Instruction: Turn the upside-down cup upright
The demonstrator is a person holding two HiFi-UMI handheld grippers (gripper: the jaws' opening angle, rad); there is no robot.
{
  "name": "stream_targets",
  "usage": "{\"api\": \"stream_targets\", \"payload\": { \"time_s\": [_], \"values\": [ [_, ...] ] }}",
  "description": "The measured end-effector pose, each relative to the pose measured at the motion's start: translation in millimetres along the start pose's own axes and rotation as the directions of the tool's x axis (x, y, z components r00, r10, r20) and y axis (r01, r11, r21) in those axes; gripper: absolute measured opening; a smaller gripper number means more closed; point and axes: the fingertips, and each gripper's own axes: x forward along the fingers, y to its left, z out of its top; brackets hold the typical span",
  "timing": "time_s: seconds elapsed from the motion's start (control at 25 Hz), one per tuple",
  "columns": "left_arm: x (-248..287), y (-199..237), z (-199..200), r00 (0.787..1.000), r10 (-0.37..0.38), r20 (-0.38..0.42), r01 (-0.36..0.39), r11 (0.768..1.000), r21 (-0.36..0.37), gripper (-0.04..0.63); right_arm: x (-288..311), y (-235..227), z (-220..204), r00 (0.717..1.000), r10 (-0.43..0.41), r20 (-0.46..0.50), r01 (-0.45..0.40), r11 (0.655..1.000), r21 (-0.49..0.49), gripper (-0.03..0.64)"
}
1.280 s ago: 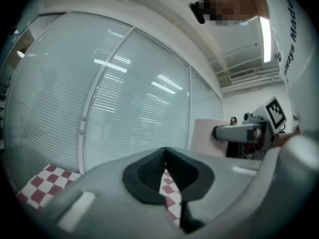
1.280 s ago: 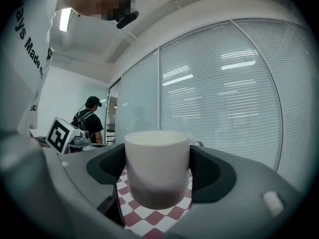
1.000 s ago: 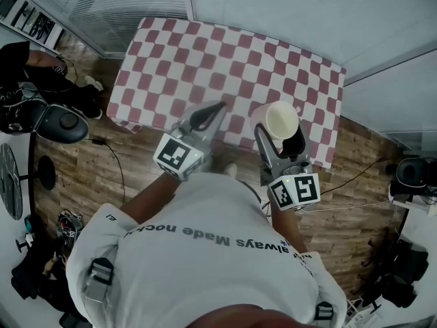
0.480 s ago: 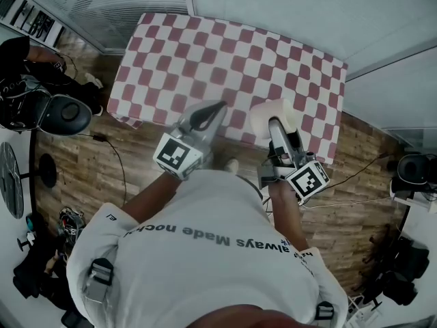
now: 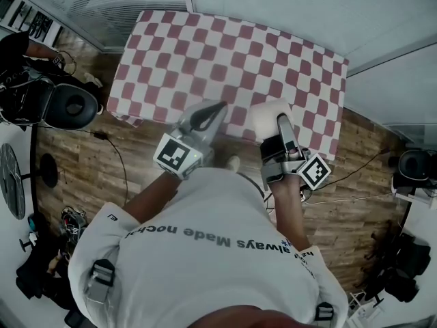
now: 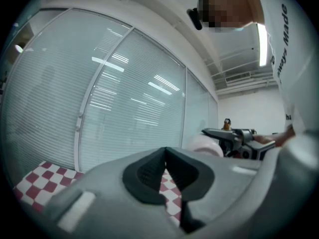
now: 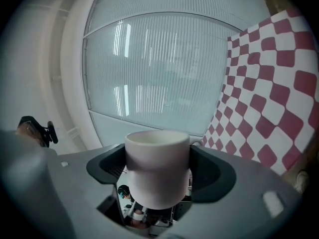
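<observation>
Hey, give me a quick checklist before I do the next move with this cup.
1. Grip: right tool jaws clamp the white round cup on both sides: ok.
2. Cup upright: mouth points sideways, along the tablecloth: not ok.
3. Landing spot: red-and-white checkered tablecloth free of other things: ok.
4. Other hand: left tool shut, empty, apart from cup: ok.
5. Cup over tablecloth, not past its near edge: cannot tell.

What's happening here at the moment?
A person works over the checkered table with a gripper in each hand. The right gripper is clamped on the white cup, holding it by the table's near edge, not yet set down. The left gripper is shut and empty, hovering alongside.
</observation>
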Motion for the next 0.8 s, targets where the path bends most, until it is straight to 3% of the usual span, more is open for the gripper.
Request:
{"api": "stream_targets", "payload": {
  "time_s": [0.12, 0.2, 0.24, 0.32, 0.4, 0.8],
  "values": [
    [0, -9, 5, 0.998, -0.062, 0.034, 0.062, 0.998, -0.027, 0.06, -2, 0, 1, 1.0, 0.004, 0.007, -0.004, 1.0, 0.008, 0.394],
    [2, -23, 10, 0.986, -0.151, 0.07, 0.154, 0.987, -0.049, 0.31, -2, 0, 2, 1.0, 0.004, 0.008, -0.004, 1.0, 0.008, 0.394],
    [4, -31, 11, 0.978, -0.195, 0.069, 0.198, 0.98, -0.034, 0.383, -2, 0, 2, 1.0, 0.004, 0.008, -0.004, 1.0, 0.008, 0.394],
    [8, -46, 6, 0.965, -0.262, 0.03, 0.261, 0.965, 0.035, 0.454, -2, -1, 2, 1.0, 0.005, 0.008, -0.005, 1.0, 0.013, 0.394],
    [11, -56, 0, 0.954, -0.298, -0.009, 0.298, 0.951, 0.084, 0.474, -1, -1, 1, 1.0, 0.007, 0.01, -0.007, 1.0, 0.024, 0.394],
    [30, -81, -15, 0.927, -0.366, -0.08, 0.374, 0.92, 0.121, 0.477, 2, -3, -6, 1.0, 0.023, -0.001, -0.023, 0.997, 0.071, 0.394]
  ]
}}
